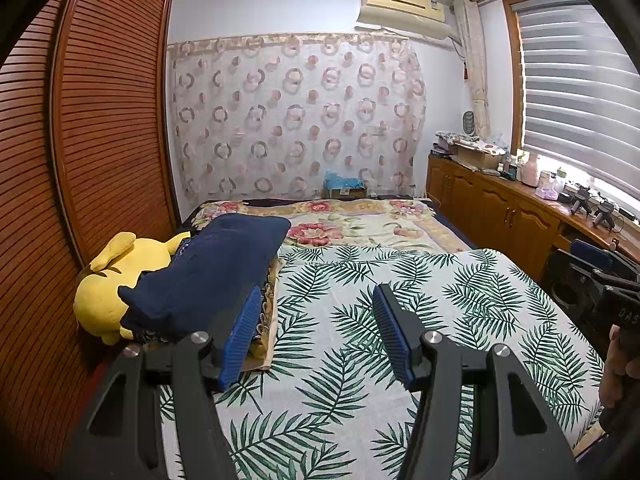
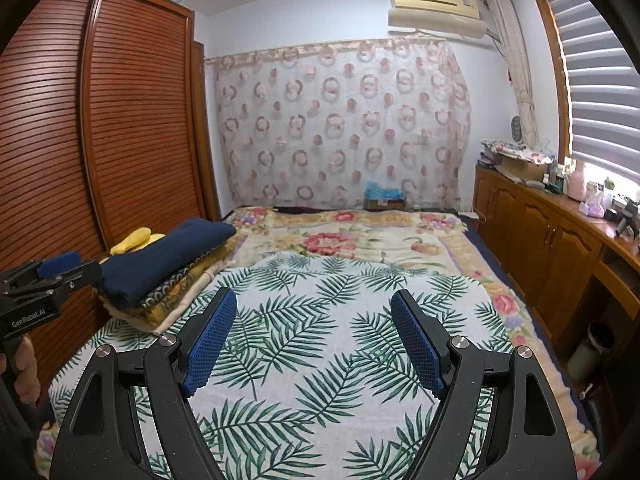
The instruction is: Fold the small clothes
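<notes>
left gripper (image 1: 316, 304): black two-finger tool with blue ribbed pads, held over the bed, tilted slightly down, jaws apart, nothing between them
right gripper (image 2: 312, 312): same black build, blue pads, parallel to the left one, same slight downward tilt, jaws spread wider, nothing held
hands: a hand (image 1: 618, 364) wraps the right gripper's handle at the right edge of the left view; fingers (image 2: 26, 368) on the left gripper's handle at the left edge of the right view
folded clothes: navy blue folded garment (image 2: 168, 258) tops a stack of patterned yellow-brown folded pieces (image 2: 172, 300), on the bed's left side, just beside the left gripper's pad
sheet: white sheet with green palm-leaf print (image 2: 320, 344) lies flat under both grippers, bare cloth ahead
left edge: yellow plush toy (image 1: 116, 280) wedged between stack and brown slatted wardrobe door (image 1: 112, 128)
right edge: wooden cabinet row (image 2: 552, 240) runs beside the bed
open room: floral blanket (image 2: 340, 240) beyond the sheet, unobstructed to the curtain
</notes>
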A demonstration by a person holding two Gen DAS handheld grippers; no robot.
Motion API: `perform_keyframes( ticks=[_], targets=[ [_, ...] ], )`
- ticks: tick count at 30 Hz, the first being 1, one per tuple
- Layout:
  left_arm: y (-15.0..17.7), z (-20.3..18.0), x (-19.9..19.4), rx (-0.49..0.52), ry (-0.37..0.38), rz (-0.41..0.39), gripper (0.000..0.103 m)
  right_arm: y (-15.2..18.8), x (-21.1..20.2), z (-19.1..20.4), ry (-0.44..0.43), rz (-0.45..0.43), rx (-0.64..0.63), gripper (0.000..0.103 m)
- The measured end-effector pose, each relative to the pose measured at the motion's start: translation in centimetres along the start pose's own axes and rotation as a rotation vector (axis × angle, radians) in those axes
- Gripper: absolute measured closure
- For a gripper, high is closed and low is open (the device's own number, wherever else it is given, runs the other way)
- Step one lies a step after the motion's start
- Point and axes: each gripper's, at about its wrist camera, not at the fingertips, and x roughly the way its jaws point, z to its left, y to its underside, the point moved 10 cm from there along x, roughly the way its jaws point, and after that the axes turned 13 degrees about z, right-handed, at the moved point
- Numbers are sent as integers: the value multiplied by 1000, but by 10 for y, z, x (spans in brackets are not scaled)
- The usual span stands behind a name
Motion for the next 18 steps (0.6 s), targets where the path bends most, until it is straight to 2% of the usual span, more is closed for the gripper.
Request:
perform_keyframes(
  ticks=[18],
  targets=[
    [0, 0, 0, 0, 0, 0, 45, 1, 0, -2, 1, 0, 3, 21]
  ],
)
